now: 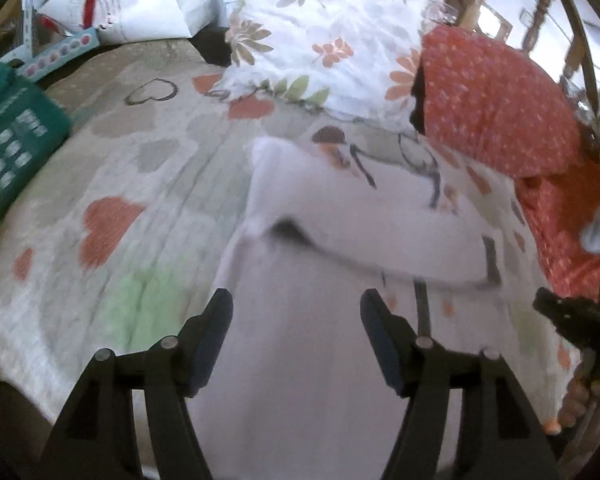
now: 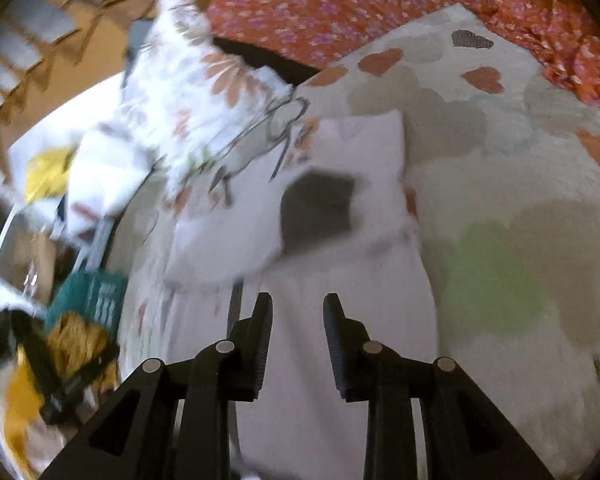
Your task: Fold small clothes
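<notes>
White garment (image 1: 340,216) partly folded, blurred, on bedspread (image 1: 140,184)

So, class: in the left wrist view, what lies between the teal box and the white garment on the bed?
Only the heart-print bedspread lies between the teal box and the white garment; nothing else rests on that stretch in the left wrist view.

Soft daylight, motion blur, fisheye-warped edges
</notes>
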Tool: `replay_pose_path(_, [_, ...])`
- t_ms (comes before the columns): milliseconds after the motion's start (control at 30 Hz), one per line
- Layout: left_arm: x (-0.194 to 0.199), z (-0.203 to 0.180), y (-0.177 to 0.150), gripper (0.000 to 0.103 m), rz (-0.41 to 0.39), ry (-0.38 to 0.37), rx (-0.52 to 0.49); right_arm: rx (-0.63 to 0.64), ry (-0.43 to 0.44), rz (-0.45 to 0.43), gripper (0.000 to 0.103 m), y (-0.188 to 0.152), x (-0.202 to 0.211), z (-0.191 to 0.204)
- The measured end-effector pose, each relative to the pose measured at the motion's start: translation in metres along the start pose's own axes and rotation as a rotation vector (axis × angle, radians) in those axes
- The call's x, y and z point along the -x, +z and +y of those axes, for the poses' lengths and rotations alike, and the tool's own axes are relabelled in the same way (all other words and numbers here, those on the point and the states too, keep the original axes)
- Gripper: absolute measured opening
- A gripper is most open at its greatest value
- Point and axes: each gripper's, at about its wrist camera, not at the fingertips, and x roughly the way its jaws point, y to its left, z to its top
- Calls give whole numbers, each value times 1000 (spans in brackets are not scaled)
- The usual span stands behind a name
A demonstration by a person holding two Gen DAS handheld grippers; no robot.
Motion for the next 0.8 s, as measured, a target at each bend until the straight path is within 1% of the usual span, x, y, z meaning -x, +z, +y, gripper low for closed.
replay_pose_path(67, [-11,3,9,65,-27,8,15,-13,-74,4,42,25,-28,2])
replay_pose_path(100, [-18,8,11,65,-42,4,22,-25,-105,18,44,35,-42,0])
replay_pose_path(167, [-28,17,12,65,-41,9,37,-46,-143,42,44,47,-65,-1])
replay_pose_path(233, [-39,25,15,65,2,32,72,-56,-168,72,44,58,-89,-3])
replay_pose_path(300, [-46,28,22,65,8,11,92,-37,-194,101,44,63,-109,0])
replay_pose_path(333, [-47,28,24,65,3,17,95,-34,-192,114,36,64,-115,1])
replay_pose_path(367, [-48,29,24,65,0,23,96,-33,-178,123,19,64,-119,0])
replay_pose_path(400, [-48,30,25,65,-1,33,99,-26,-160,132,12,65,-123,3])
replay_pose_path(433, [-48,31,26,65,2,36,105,-13,-132,137,9,66,-125,9])
replay_pose_path(467, [-49,34,27,65,8,35,114,-6,-127,130,8,65,-124,12])
replay_pose_path(567, [-47,40,29,65,15,45,138,57,-140,70,7,66,-109,30])
replay_pose_path(600, [-47,42,29,65,18,62,141,74,-158,47,7,67,-101,35])
replay_pose_path(667, [-49,47,29,65,30,85,147,106,-218,3,7,70,-86,40])
replay_pose_path(700, [-50,50,29,65,39,96,153,137,-293,-15,7,70,-80,41])
replay_pose_path(733, [-51,52,28,65,45,103,159,155,-350,-13,7,71,-80,41])
replay_pose_path(800, [-53,59,27,65,61,121,183,173,-503,12,7,73,-84,32])
